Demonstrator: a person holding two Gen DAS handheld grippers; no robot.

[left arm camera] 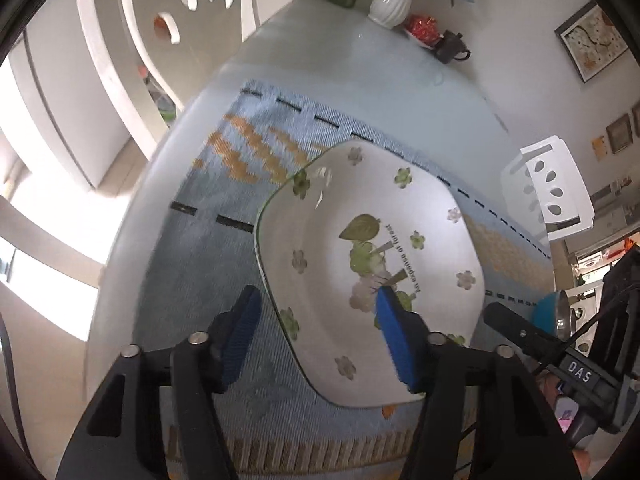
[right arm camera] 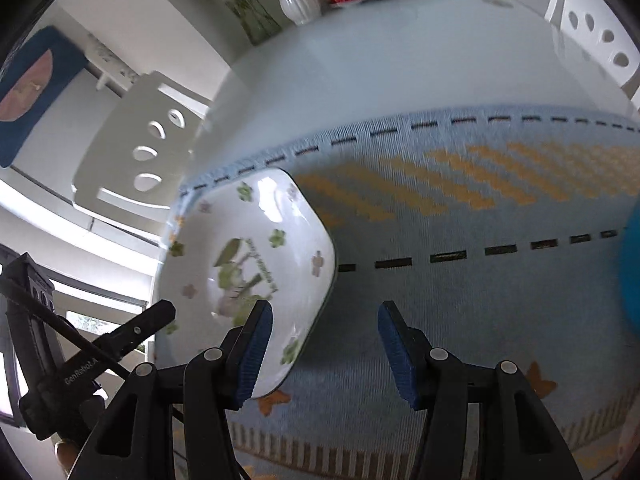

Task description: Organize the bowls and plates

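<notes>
**Both tongs open over one flowered plate on the mat**

Left tongs (left arm camera: 318, 332): jaws apart, nothing gripped. Near-left rim of the plate (left arm camera: 360, 216) sits in the gap; right pad hangs over the plate's well, left pad over the mat (left arm camera: 192, 264). Contact: can't tell, frame is blurred.

Right tongs (right arm camera: 326, 344): jaws apart, empty, only mat between the pads. Left pad overlaps the plate's near-right corner in the right wrist view; touching or not is unclear.

Plate: squarish, white, green and pink flower print, some lettering, thin dark rim. Lies flat on the blue woven mat on the table (left arm camera: 360, 76), nothing in it.

Blue round object (right arm camera: 630, 276) at the right edge of the right wrist view, cut off; the left wrist view shows a blue shape with a metallic lip (left arm camera: 554, 314), half hidden behind the other tool. Can't identify it.

Far end of table: white vase (left arm camera: 390, 2) holding blue flowers, a red item on a small dish (left arm camera: 422, 28), a dark teapot (left arm camera: 450, 46). White chairs (left arm camera: 548, 188) beyond the table edges, partly cropped.
</notes>
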